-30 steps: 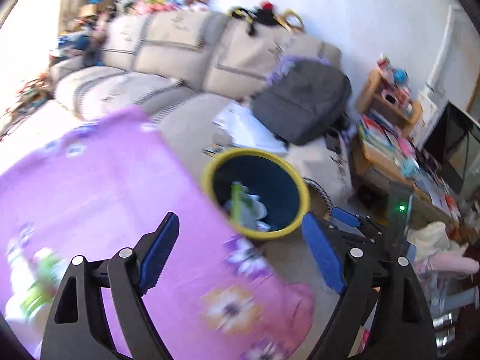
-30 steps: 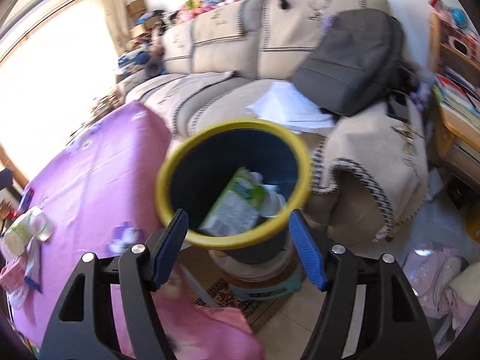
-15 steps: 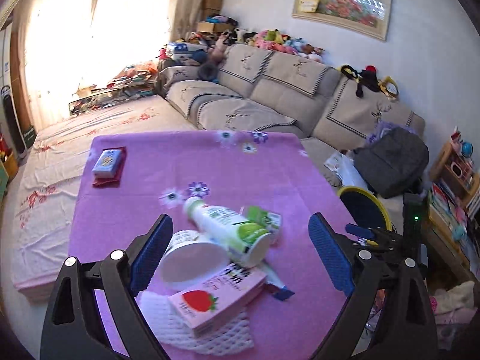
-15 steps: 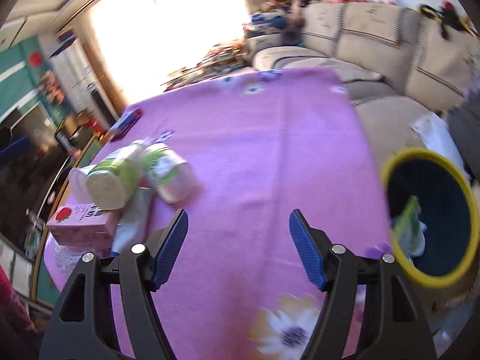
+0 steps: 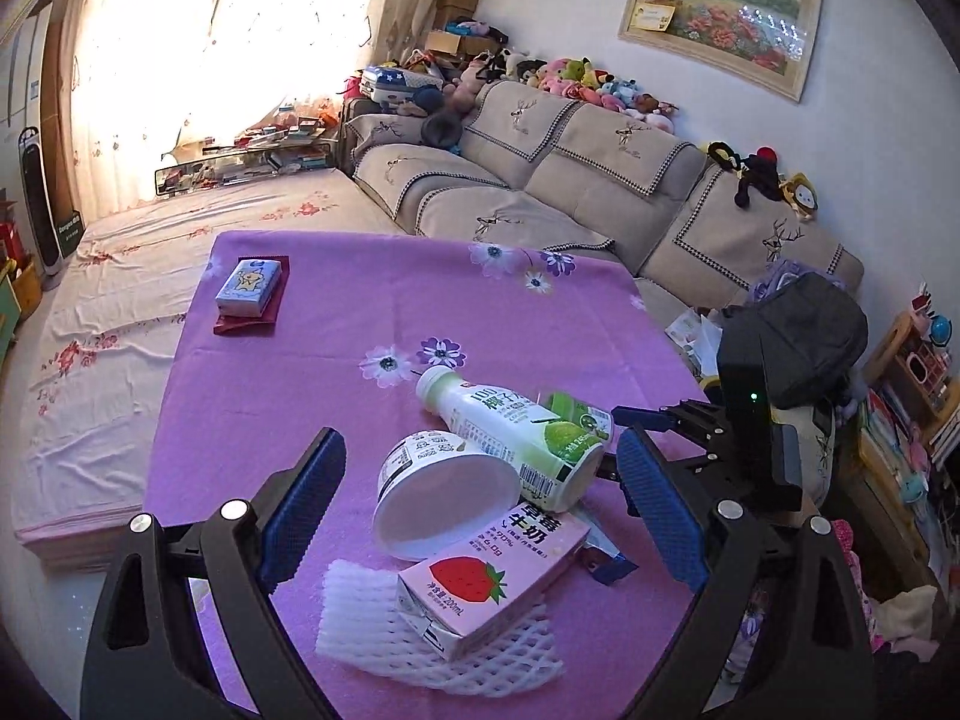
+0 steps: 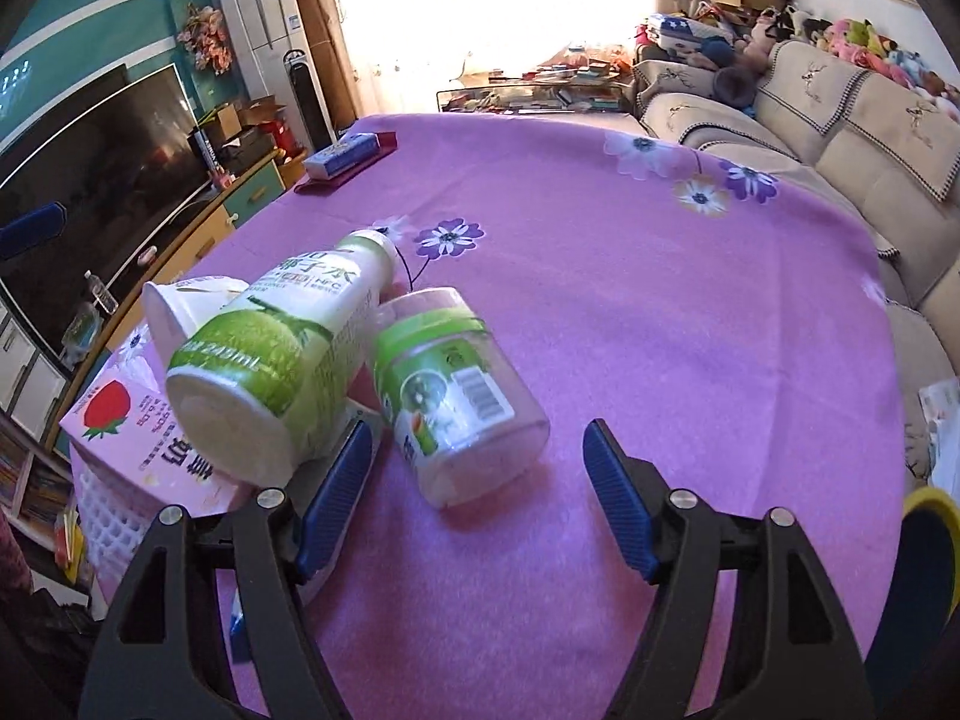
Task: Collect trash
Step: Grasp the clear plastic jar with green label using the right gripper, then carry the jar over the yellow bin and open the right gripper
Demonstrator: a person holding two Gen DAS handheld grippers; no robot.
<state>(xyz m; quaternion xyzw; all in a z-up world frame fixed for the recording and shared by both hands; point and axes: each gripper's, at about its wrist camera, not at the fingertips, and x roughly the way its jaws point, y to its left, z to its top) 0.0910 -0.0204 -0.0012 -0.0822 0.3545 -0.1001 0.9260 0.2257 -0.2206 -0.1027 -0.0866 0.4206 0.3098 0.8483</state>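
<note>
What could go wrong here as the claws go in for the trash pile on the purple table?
The coconut-water bottle lies propped across the white cup and the strawberry milk carton; pulling any one may send the others rolling. The clear jar lies on its side in front of the open right claw and could roll away if nudged. The foam net under the carton may drag along with it.
</note>
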